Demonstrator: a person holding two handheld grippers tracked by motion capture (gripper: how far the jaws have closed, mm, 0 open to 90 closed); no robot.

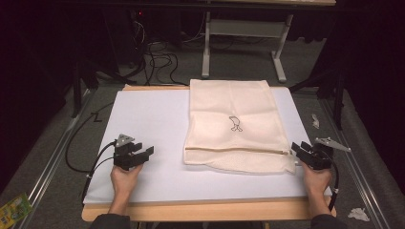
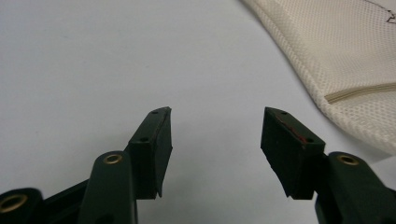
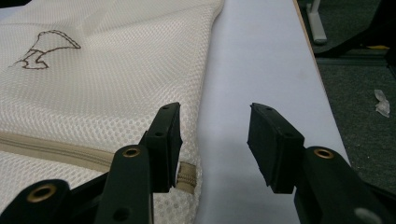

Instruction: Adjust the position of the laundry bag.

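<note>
Right hand-held gripper (image 1: 299,151) gapes at the mesh bag's (image 1: 232,124) zipper end; left hand-held gripper (image 1: 141,153) gapes over bare worktop (image 1: 143,119).

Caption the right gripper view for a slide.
Open right hand-held gripper at the zipper end of a cream mesh bag on a white table.

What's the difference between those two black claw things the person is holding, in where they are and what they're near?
The left gripper sits over bare white table, well apart from the cream mesh bag; the right gripper is at the bag's edge, right by the zipper's end. The left gripper's grey plate lies above its jaws, while the right gripper's plate sticks out to the side. Both have open jaws and hold nothing.
</note>
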